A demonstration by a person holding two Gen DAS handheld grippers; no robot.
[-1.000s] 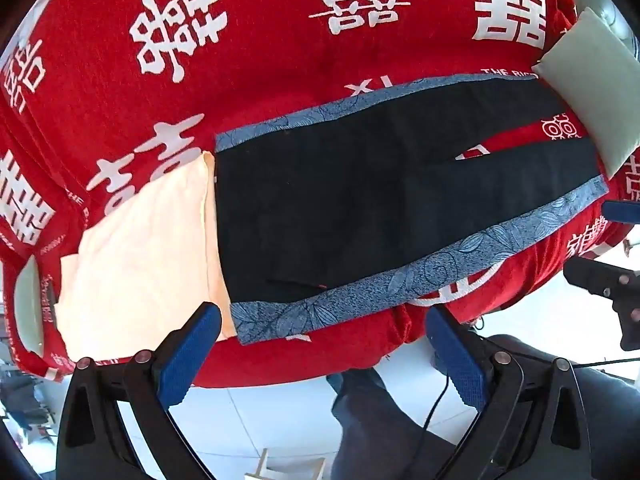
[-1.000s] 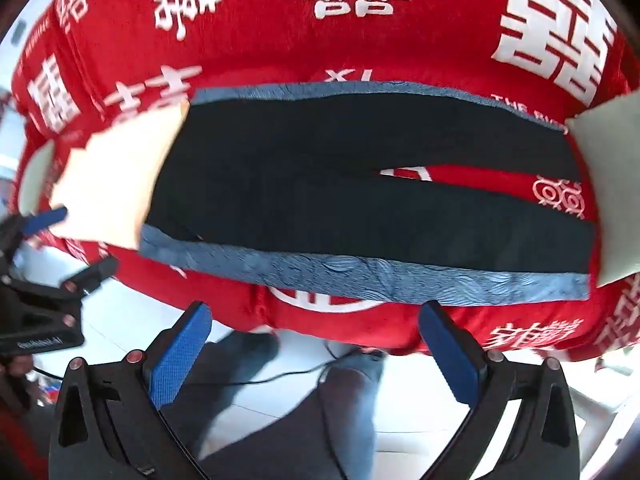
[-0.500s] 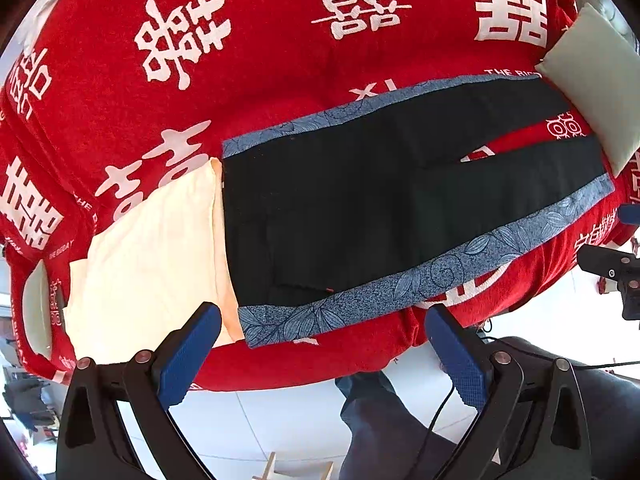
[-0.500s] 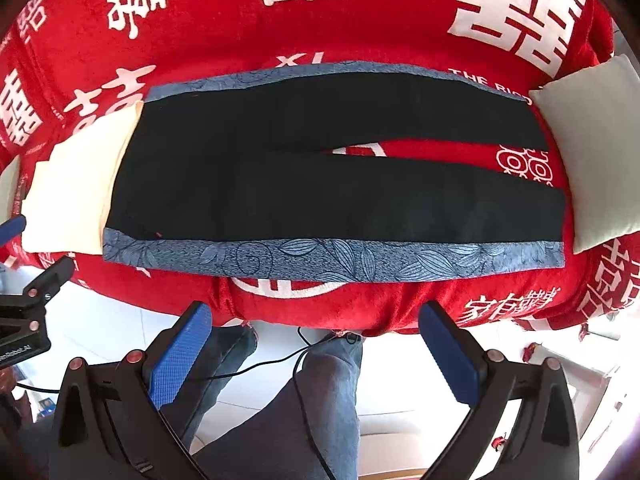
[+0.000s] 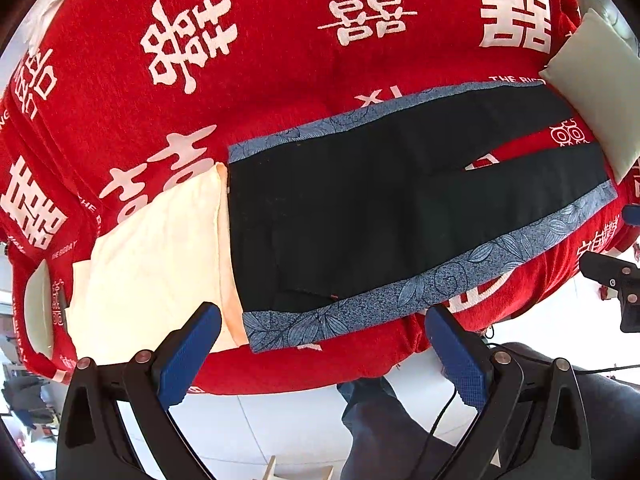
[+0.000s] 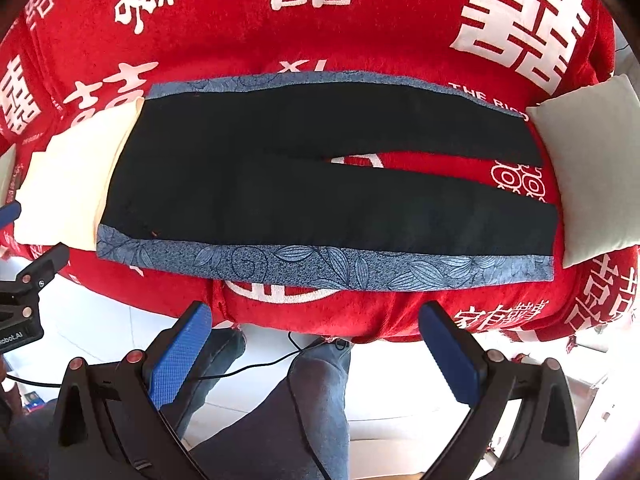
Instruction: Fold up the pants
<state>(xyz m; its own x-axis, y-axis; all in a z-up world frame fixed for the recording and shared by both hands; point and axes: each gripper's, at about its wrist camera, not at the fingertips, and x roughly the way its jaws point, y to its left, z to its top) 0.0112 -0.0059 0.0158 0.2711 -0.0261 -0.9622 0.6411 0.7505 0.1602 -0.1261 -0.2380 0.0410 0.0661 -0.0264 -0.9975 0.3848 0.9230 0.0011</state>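
The black fabric pants with blue leaf-patterned side stripes lie spread flat on the red plush cover printed with white characters, waistband against the cream folded cloth at one end and both leg hems just short of the pale grey-green cushion at the other; the legs part in a narrow V that shows red cover between them. Nothing is folded yet, by the look of it. The left gripper and the right gripper both hang off the near edge of the red cover, each with its blue pads spread wide and nothing between them. The pants look like thin, soft, light cloth that will drape and slump rather than hold a crease, and the plush cover beneath will likely drag at them, so a lifted edge should be carried rather than slid. The best holds, I judge, are the two ends of the near blue stripe: the waistband corner beside the cream cloth and the hem corner beside the cushion. No container shows in either view.
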